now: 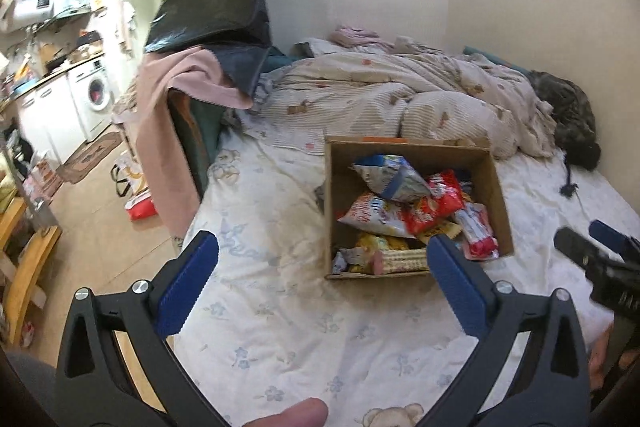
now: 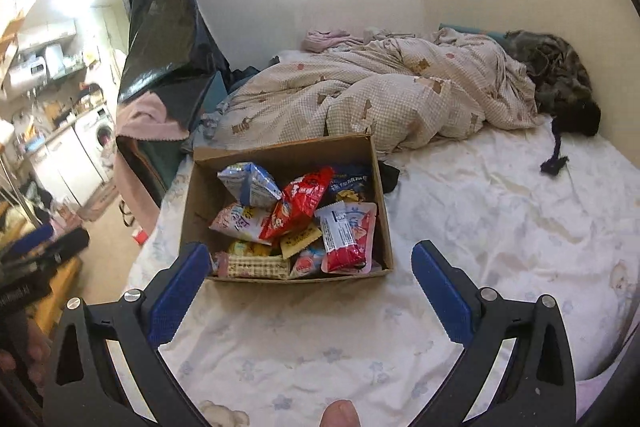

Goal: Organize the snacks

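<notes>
An open cardboard box (image 1: 498, 187) (image 2: 188, 211) stands on the bed and holds several snack packets: a blue-white bag (image 1: 390, 177) (image 2: 250, 183), a red bag (image 1: 438, 201) (image 2: 302, 201), a pink-white bag (image 1: 372, 213) (image 2: 236, 223), a red-white pouch (image 1: 478, 231) (image 2: 350, 237) and a wafer pack (image 1: 402, 261) (image 2: 256, 267). My left gripper (image 1: 322, 267) is open and empty, hovering above the sheet just in front of the box. My right gripper (image 2: 310, 275) is open and empty at the box's near edge; it also shows in the left wrist view (image 1: 592, 247).
The bed has a white flowered sheet (image 1: 280, 327) (image 2: 500, 227), a crumpled quilt (image 1: 400, 95) (image 2: 380, 95) behind the box and a dark blanket (image 2: 560, 75) by the wall. A black bag over pink cloth (image 1: 208, 7) stands at the bed's left. Floor and kitchen lie left.
</notes>
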`<state>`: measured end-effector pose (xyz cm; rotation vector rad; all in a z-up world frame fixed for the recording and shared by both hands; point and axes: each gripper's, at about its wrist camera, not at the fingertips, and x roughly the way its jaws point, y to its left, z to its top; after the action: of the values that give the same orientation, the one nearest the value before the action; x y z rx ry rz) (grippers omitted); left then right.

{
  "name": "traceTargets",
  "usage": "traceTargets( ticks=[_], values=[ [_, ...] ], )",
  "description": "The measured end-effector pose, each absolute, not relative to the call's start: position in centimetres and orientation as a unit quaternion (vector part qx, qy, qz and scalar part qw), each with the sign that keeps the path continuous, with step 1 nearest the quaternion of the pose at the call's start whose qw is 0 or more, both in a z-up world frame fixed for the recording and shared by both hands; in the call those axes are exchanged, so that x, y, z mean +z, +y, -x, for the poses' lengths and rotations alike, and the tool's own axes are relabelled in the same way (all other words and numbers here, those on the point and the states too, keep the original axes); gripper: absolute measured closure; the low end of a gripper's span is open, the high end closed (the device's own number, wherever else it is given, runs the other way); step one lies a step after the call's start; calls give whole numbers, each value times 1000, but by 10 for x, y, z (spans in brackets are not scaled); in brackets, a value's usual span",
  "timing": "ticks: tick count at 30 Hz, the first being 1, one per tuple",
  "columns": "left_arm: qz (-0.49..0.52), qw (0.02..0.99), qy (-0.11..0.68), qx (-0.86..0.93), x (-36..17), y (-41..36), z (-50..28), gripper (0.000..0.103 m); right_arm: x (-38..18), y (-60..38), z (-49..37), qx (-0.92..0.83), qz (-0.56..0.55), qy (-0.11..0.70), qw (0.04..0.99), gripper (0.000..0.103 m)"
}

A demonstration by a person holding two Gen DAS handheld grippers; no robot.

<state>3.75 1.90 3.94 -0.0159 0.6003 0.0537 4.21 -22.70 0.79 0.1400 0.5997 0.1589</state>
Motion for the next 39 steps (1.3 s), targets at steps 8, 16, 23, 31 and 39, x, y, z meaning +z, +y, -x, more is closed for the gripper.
traceTargets(
  ticks=[8, 16, 23, 31, 39],
  values=[
    [24, 946, 323, 22, 24, 22, -43, 0, 1, -210, -47, 77, -41, 301, 950, 0],
    [19, 942, 336, 11, 16, 9, -46, 0, -5, -208, -52, 65, -37, 308, 948, 0],
    [22, 941, 338, 13, 16, 10, -46, 0, -7, -209, -53, 64, -38, 310, 948, 0],
    [24, 941, 337, 17, 16, 13, -47, 0, -7, -214, -53, 58, -45, 310, 948, 0],
    [25, 941, 336, 17, 16, 13, -47, 0, -5, -214, -52, 59, -42, 308, 949, 0]
  ],
)
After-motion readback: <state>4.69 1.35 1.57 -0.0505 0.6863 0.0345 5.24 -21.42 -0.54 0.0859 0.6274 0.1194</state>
